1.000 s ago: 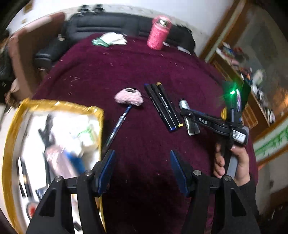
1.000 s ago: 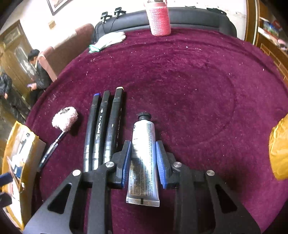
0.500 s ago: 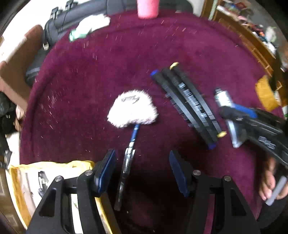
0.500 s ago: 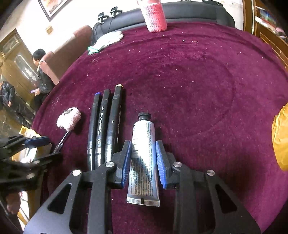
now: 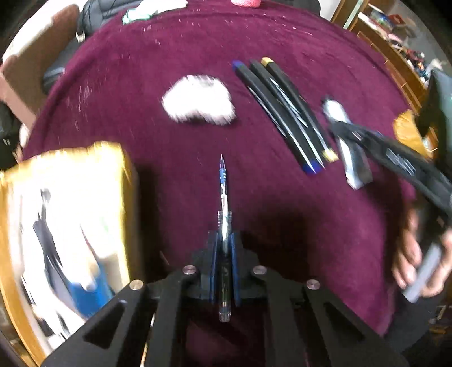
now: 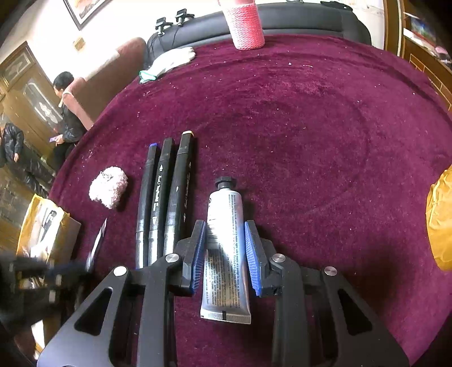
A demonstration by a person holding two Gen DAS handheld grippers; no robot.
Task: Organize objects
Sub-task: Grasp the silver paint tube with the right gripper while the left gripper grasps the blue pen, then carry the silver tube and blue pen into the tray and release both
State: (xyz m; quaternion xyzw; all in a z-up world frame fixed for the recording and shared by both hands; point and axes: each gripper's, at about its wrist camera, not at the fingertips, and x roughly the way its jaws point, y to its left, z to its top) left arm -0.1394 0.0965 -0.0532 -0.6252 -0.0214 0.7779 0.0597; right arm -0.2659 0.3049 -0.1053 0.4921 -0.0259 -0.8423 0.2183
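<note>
My left gripper (image 5: pixel 224 240) points steeply down, its jaws closing with a clear blue pen (image 5: pixel 223 192) pinched between the pads, bare tip forward. The pen's fluffy pink cap (image 5: pixel 199 100) lies apart on the maroon cloth (image 5: pixel 169 42). Three black markers (image 5: pixel 282 113) lie side by side to its right. In the right wrist view, my right gripper (image 6: pixel 225 240) is shut on a silver tube (image 6: pixel 225 214) with a black cap, which rests on the cloth. The markers (image 6: pixel 163 197) lie just left of it, the fluffy cap (image 6: pixel 108 190) farther left.
A yellow-rimmed box (image 5: pixel 70 175) full of small items sits at the table's left edge. A yellow bag (image 6: pixel 440 220) lies at the right edge. A pink knitted cup (image 6: pixel 245 25), a white glove (image 6: pixel 169 63) and a black bag (image 6: pixel 296 17) are at the back. Two people stand far left.
My left gripper dropped toward the pen and closed on its barrel. The pen now stands clear of the fluffy cap. The right gripper and the tube have not moved.
</note>
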